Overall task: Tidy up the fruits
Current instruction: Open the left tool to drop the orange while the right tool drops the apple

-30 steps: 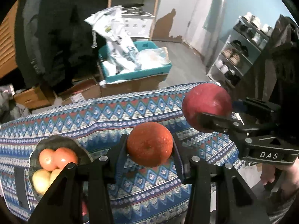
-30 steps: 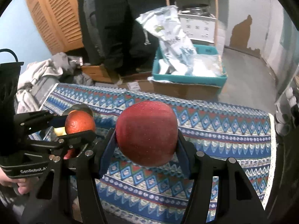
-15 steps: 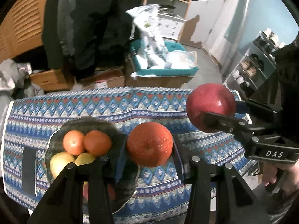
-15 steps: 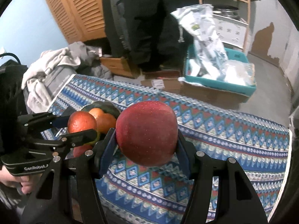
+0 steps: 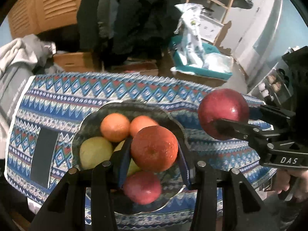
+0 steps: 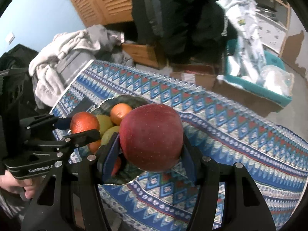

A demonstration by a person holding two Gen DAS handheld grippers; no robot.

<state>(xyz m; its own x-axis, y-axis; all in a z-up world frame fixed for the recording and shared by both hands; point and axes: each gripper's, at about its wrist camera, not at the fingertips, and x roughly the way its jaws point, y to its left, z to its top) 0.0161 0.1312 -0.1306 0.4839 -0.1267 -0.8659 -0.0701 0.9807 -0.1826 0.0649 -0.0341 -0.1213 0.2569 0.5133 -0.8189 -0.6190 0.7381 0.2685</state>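
Observation:
My left gripper (image 5: 154, 150) is shut on an orange (image 5: 154, 148) and holds it above a dark bowl (image 5: 90, 121) of fruit. The bowl holds two oranges (image 5: 115, 127), yellow-green fruits (image 5: 95, 152) and a red apple (image 5: 142, 187). My right gripper (image 6: 151, 140) is shut on a large red apple (image 6: 151, 137), held above the table to the right of the bowl (image 6: 125, 98). In the left wrist view that apple (image 5: 223, 113) hangs at the right. In the right wrist view the left gripper (image 6: 80, 130) with its orange (image 6: 84, 125) is over the bowl.
The table has a blue patterned cloth (image 5: 57, 96). A black phone (image 5: 43, 154) lies on it left of the bowl. Behind the table are cardboard boxes (image 5: 75, 61), a teal bin with bags (image 5: 202, 65), grey clothes (image 6: 67, 53) and a standing person (image 5: 134, 15).
Both grippers have moved left toward the bowl with their fruit. The bowl now sits right under the left gripper's orange, and the red apple has come closer to it.

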